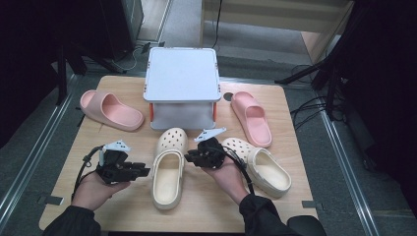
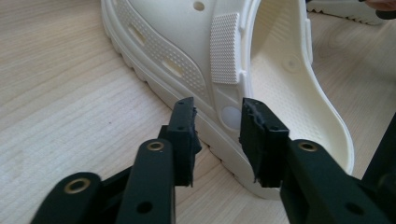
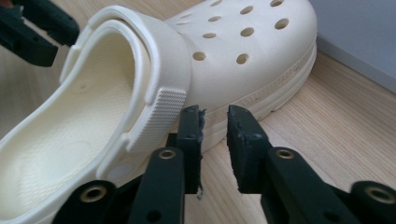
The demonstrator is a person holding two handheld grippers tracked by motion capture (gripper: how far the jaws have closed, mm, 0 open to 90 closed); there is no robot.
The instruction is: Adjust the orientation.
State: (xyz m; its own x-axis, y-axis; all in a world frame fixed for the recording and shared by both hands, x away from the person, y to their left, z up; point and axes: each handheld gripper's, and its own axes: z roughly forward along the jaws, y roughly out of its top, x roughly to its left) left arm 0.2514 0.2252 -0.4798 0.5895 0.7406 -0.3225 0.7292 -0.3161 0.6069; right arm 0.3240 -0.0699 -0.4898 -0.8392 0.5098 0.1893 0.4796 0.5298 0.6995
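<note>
A cream clog [image 1: 167, 179] lies in the middle of the wooden table, toe pointing away from me. My left gripper [image 1: 145, 171] sits just left of its heel. In the left gripper view the jaws [image 2: 218, 135] stand open, a gap between the pads, with the clog's side wall and strap rivet [image 2: 231, 116] right behind them. My right gripper [image 1: 190, 157] is at the clog's right side near the strap. In the right gripper view it [image 3: 215, 135] is open too, close to the sole edge [image 3: 261, 100], gripping nothing.
A second cream clog [image 1: 263, 169] lies right of my right hand. Two pink slides [image 1: 110, 110] [image 1: 252, 118] flank a pale grey two-level stand [image 1: 182, 73] at the back. The table's front edge [image 1: 196, 227] is near my forearms.
</note>
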